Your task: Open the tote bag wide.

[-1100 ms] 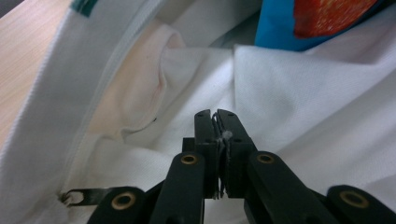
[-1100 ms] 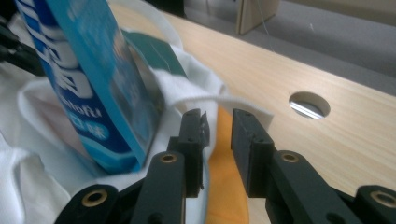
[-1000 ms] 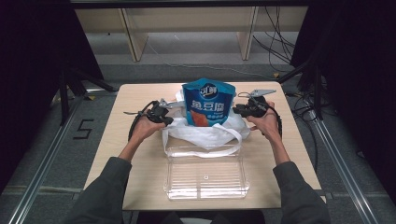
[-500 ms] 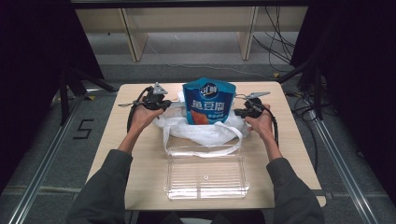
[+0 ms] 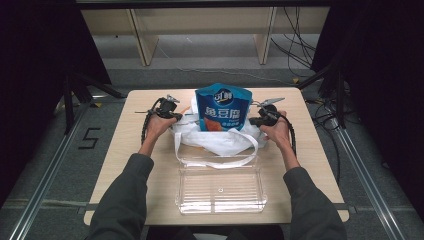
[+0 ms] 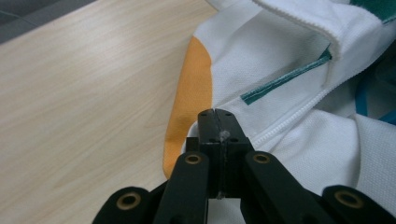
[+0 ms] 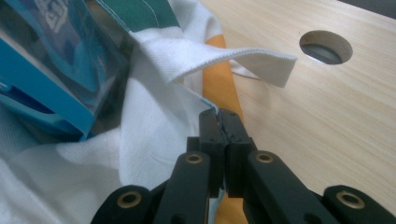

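High view: both grippers are now pinching the white bag's side edges, left gripper and right gripper having just clamped (blue pouch standing inside), readying a pull-down.

The left claw has swung back in against the white bag's left edge after drifting outward half a second ago, and sits a little lower. The right claw has sunk slightly at the bag's right edge; its jaws have just been closing and now pinch the fabric.
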